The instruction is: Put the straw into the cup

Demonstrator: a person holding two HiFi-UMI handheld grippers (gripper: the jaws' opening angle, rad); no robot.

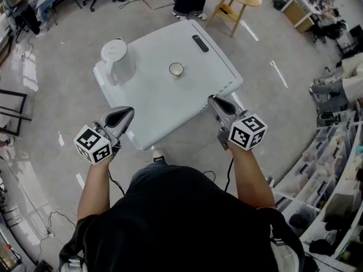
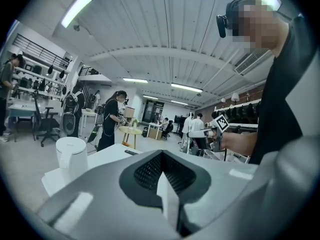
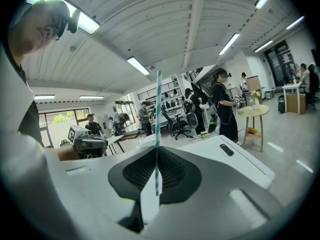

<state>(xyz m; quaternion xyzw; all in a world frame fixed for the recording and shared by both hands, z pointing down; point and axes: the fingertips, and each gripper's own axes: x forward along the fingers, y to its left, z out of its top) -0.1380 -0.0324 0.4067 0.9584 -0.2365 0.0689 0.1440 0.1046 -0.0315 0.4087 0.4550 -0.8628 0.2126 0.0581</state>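
We hold the striped straw [image 3: 158,109] pinched upright in our right gripper [image 1: 214,101], our left gripper [image 1: 126,114] closed on nothing, both by the table's [image 1: 170,103] near edge, so the carry seems in hand: next we must reach the cup [image 1: 176,69] mid-table and lower the straw in.

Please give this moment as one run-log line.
right hand-held gripper: shut on straw | left hand-held gripper: shut, empty | cup: on table, no straw

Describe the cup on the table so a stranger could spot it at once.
Find the white square table on the grey floor. Near its middle stands a small round white cup. It is lower than the tall white jug at the left corner, and open-topped, unlike the flat dark remote by the far edge.
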